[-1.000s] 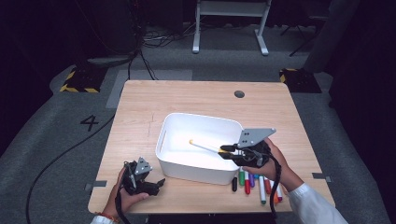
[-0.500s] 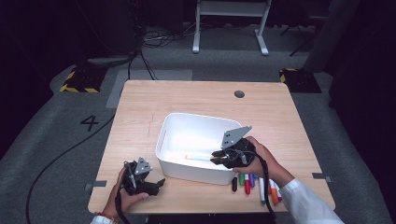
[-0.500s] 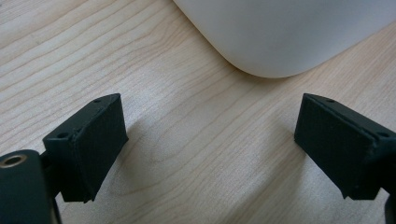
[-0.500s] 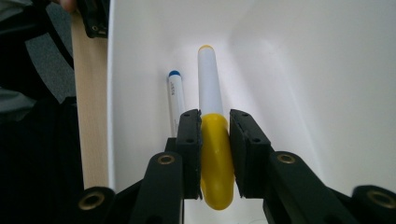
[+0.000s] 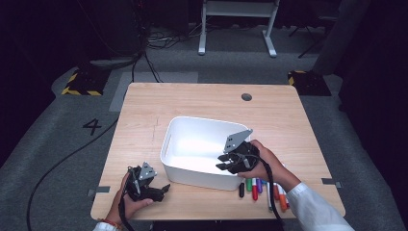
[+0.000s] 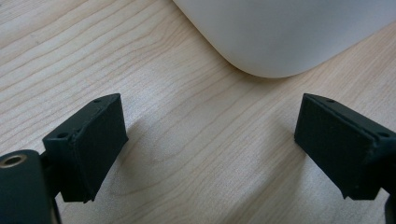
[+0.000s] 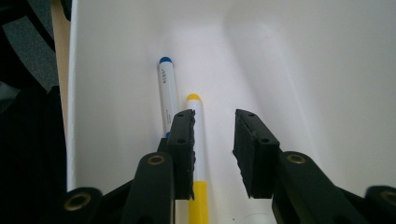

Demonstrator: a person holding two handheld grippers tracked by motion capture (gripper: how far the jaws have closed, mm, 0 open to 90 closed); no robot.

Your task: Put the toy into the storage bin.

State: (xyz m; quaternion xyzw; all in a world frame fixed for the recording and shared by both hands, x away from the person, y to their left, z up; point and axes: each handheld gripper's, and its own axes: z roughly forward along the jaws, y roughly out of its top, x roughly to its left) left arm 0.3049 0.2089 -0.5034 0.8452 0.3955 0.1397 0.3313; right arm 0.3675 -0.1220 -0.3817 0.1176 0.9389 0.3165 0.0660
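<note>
Two markers, yellow marker [image 7: 195, 140] and blue marker [image 7: 166, 93], in white bin [image 5: 190, 127]; right gripper [image 7: 214, 135] jaws parted, empty; left gripper [image 6: 210, 149] wide

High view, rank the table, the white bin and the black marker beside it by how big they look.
1. table, largest.
2. white bin, covering a good part of the tabletop.
3. black marker, smallest, a short dark stub by the bin's near wall.

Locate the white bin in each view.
High view: bin at mid-table, near the front edge.
Left gripper view: its rounded outer corner, top centre.
Right gripper view: its inner wall and floor, beyond the jaws.
Shared landmark: the wooden table under it.
</note>
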